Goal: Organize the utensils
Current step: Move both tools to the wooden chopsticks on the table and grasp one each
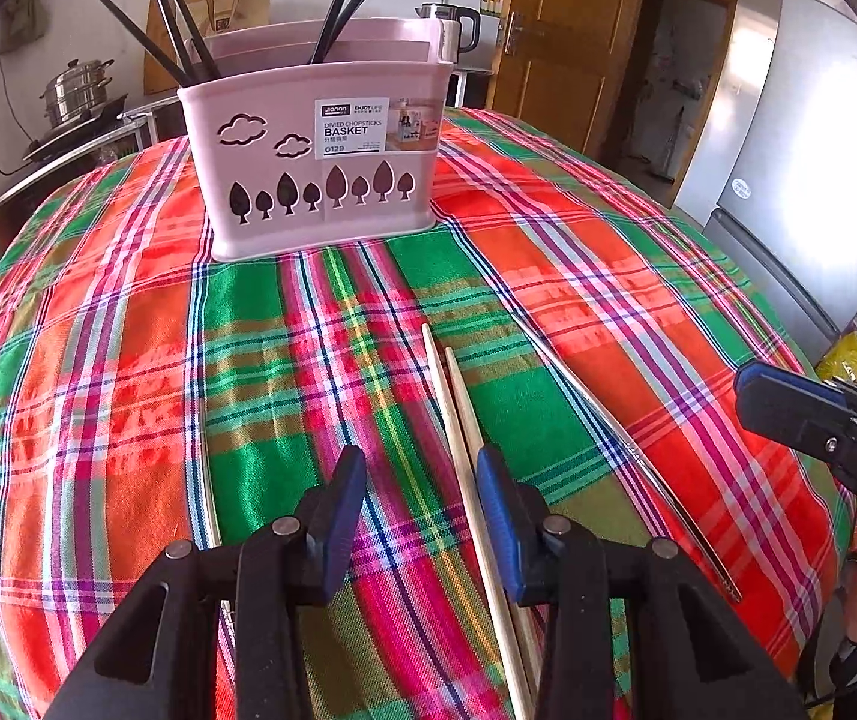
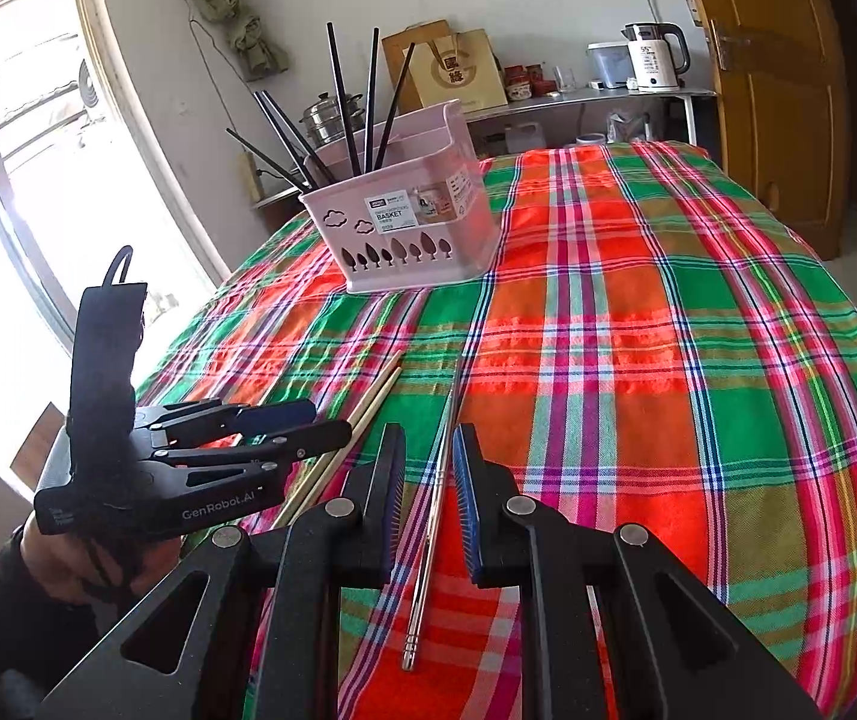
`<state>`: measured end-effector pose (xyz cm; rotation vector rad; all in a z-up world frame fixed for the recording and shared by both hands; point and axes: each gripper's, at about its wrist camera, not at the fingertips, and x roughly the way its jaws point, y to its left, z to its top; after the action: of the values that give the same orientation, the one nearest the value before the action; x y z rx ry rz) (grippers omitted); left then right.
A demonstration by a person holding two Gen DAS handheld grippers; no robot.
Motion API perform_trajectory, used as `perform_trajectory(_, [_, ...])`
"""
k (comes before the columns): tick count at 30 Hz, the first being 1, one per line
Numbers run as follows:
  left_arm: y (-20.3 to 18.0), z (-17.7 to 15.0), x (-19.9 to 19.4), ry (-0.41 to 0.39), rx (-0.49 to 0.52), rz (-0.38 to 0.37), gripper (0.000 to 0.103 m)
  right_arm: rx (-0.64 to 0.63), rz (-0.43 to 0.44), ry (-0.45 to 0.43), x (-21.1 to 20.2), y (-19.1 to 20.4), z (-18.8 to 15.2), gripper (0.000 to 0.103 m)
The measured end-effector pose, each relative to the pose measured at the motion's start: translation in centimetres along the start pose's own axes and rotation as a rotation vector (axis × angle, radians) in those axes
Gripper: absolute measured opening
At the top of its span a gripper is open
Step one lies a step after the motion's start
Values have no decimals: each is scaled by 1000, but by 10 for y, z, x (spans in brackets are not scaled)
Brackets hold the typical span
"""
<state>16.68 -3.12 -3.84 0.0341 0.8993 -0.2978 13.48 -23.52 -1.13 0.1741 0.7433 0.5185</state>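
Two handheld grippers hover low over a desk (image 2: 698, 324) draped in a red-and-green plaid cloth. The left gripper (image 1: 421, 516) stands wide open and holds nothing, its right finger just beside a pair of wooden chopsticks (image 1: 464, 444) lying flat on the cloth. The right gripper (image 2: 428, 498) is likewise open and empty, its blue-padded fingers (image 2: 467, 516) straddling a metal chopstick (image 2: 436, 516) that lies lengthwise between them without visible contact. Farther back on the desk stands a pink divided chopsticks basket (image 1: 314, 180), cut with cloud and tree shapes, with several black chopsticks (image 1: 176, 24) leaning upright in its rear compartments. A white electric kettle (image 2: 656, 57) sits on a shelf behind.
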Motion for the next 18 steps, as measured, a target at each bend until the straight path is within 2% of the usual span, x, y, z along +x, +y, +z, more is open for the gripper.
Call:
perform_trajectory(5, [8,-2,-2,-5,-24,3,40,-3,5,0,0,1,0,17])
perform_trajectory(13, [2,-8,-6,2,16,60,43,-1,9,1,2,2,1,17])
perform_trajectory(18, [18,-16,-15,-4,-57,99,43,-28,19,6,6,12,6,17])
